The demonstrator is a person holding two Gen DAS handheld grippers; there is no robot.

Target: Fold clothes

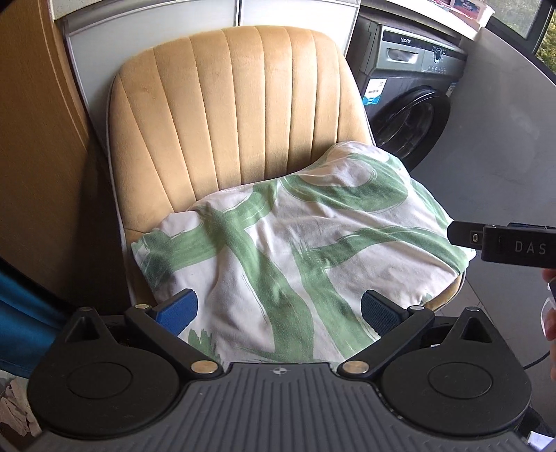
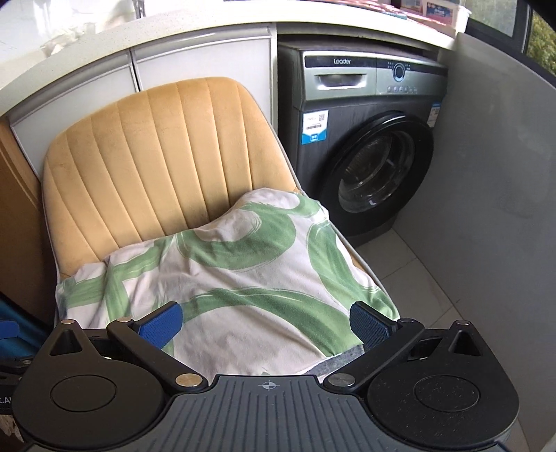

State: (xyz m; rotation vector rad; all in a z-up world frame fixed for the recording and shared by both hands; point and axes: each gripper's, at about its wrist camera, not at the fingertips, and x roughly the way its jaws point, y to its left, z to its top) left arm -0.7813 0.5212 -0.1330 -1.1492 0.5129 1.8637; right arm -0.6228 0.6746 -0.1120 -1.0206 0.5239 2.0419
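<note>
A white cloth with broad green brush strokes (image 1: 285, 250) (image 2: 229, 278) lies bunched in a soft mound on the seat of a tan velvet chair (image 1: 236, 111) (image 2: 153, 153). My left gripper (image 1: 278, 309) hovers over the cloth's near edge, open, its blue pads wide apart with nothing between them. My right gripper (image 2: 266, 321) is open too, above the cloth's near right part. The right gripper's black body also shows at the right edge of the left wrist view, beside the cloth's right corner. A grey piece of fabric (image 2: 338, 360) peeks out under the cloth's near edge.
A dark front-loading washing machine (image 2: 368, 149) (image 1: 406, 101) stands right of the chair under a white counter (image 2: 139, 31). A grey panel (image 2: 497, 194) walls off the right side. White cabinet doors (image 2: 194, 62) are behind the chair, a wooden panel (image 1: 38, 146) and blue fabric (image 1: 24, 320) on the left.
</note>
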